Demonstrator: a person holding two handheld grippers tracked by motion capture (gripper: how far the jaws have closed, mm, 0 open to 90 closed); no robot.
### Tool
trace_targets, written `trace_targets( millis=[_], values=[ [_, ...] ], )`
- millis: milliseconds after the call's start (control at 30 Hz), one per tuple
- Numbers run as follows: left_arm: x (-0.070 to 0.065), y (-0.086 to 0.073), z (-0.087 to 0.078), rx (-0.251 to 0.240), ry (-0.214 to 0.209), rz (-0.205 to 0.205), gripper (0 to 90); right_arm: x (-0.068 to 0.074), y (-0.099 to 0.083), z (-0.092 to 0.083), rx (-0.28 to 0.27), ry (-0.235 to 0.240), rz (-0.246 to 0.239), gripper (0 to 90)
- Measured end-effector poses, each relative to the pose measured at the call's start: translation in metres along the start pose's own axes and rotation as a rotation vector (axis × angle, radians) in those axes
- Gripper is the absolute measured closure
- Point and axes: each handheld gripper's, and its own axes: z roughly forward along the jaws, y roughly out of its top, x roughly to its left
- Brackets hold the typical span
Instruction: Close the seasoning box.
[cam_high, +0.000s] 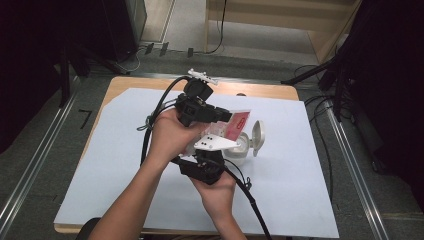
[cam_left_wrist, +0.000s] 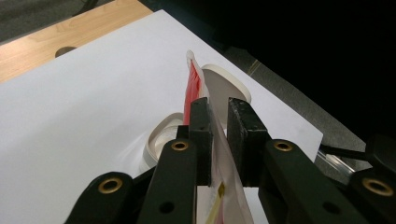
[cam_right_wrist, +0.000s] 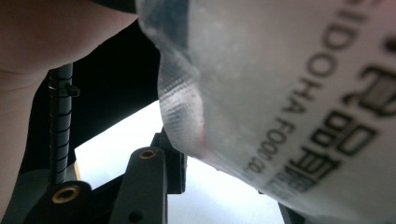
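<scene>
Two grippers, one sealed packet.
We pinch the red-and-clear food packet (cam_high: 235, 125) with our left gripper (cam_high: 223, 116) and right gripper (cam_high: 220, 145) above the open white container (cam_high: 245, 145); nothing poured yet.

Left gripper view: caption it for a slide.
Left gripper jaws pinch a red-and-clear packet edge-on above an open white container on white paper.

Bare forearms; black grippers (cam_high: 220, 116) — brass-ringed screw holes, trailing black cables (cam_high: 250, 200).

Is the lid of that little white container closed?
No, the white container has its hinged lid flipped open, standing up beside it.
</scene>
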Motion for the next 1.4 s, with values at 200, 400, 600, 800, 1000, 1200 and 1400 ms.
trace_targets(
  millis=[200, 400, 600, 800, 1000, 1200, 1400],
  values=[
    [-0.0024, 0.0000, 0.0012, 0.002, 0.002, 0.011, 80.5, -0.0003, -0.0018, 0.0018, -0.006, -0.002, 0.012, 62.6],
    [-0.0014, -0.0005, 0.0015, 0.002, -0.003, 0.015, 80.5, -0.0013, -0.0037, 0.0037, -0.018, -0.003, -0.001, 60.6],
    [-0.0017, -0.0008, 0.0001, 0.006, -0.001, 0.020, 80.4, -0.0004, -0.0042, 0.0034, -0.016, 0.000, -0.003, 59.7],
    [0.0013, -0.0016, -0.0019, 0.016, -0.007, 0.012, 80.1, 0.0001, -0.0057, 0.0047, -0.012, -0.001, -0.015, 59.9],
    [0.0009, -0.0018, -0.0022, 0.018, -0.007, 0.012, 80.0, 0.0002, -0.0061, 0.0052, -0.016, 0.001, -0.013, 59.4],
    [0.0025, -0.0025, -0.0036, 0.026, -0.010, 0.015, 79.9, 0.0001, -0.0075, 0.0055, -0.012, 0.006, -0.017, 59.5],
    [0.0040, -0.0037, -0.0046, 0.042, -0.017, 0.013, 79.6, 0.0002, -0.0089, 0.0064, -0.011, 0.007, -0.020, 59.6]
  ],
)
